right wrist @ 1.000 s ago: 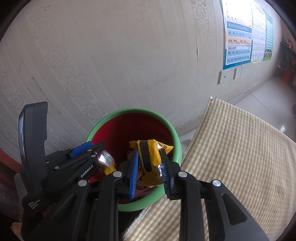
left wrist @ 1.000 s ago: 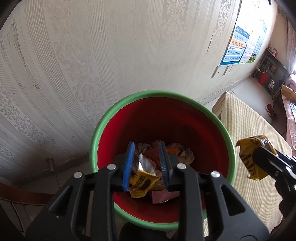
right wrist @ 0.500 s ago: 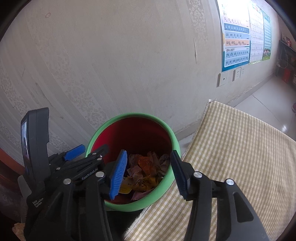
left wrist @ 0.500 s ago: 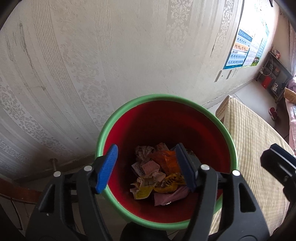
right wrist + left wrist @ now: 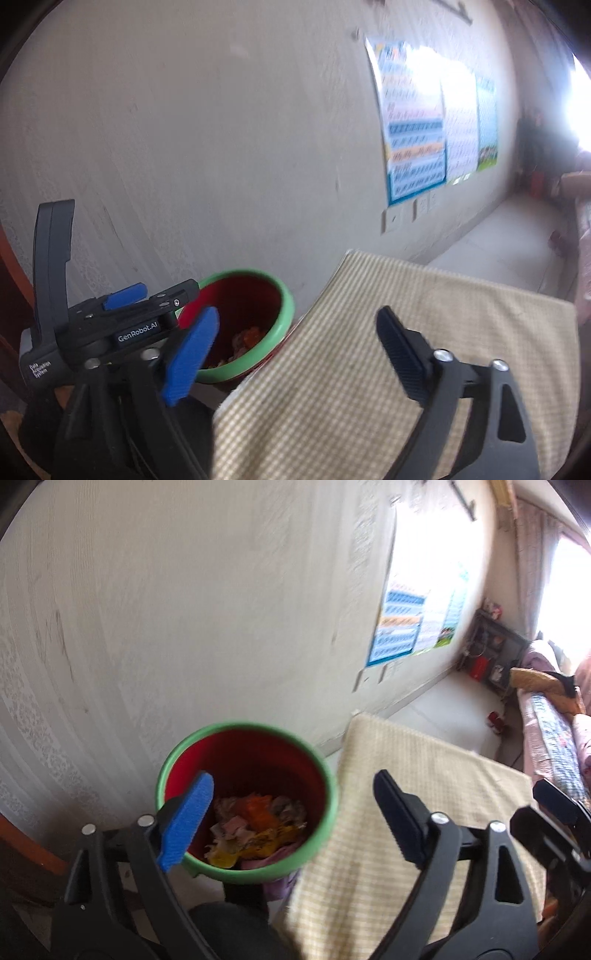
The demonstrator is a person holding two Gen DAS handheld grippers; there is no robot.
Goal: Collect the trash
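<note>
- Checked cloth surface (image 5: 424, 775): lies to the right of the bin, its edge just beside the rim; both grippers are above it.
- Bin (image 5: 328, 794), green rim and red inside: stands by the wall, below and ahead of both grippers, toward the left in each view.
- Left gripper (image 5: 291, 819): jaws wide apart and opening, nothing between them; its blue pad overlaps the bin's near left rim in the left wrist view.
- Right gripper (image 5: 295, 350): jaws wide apart and opening, nothing held; the bin lies to its left, beyond the blue pad.
- Trash (image 5: 255, 827): crumpled wrappers, orange, yellow and pink, lie heaped at the bin's bottom, clear of either gripper.
</note>
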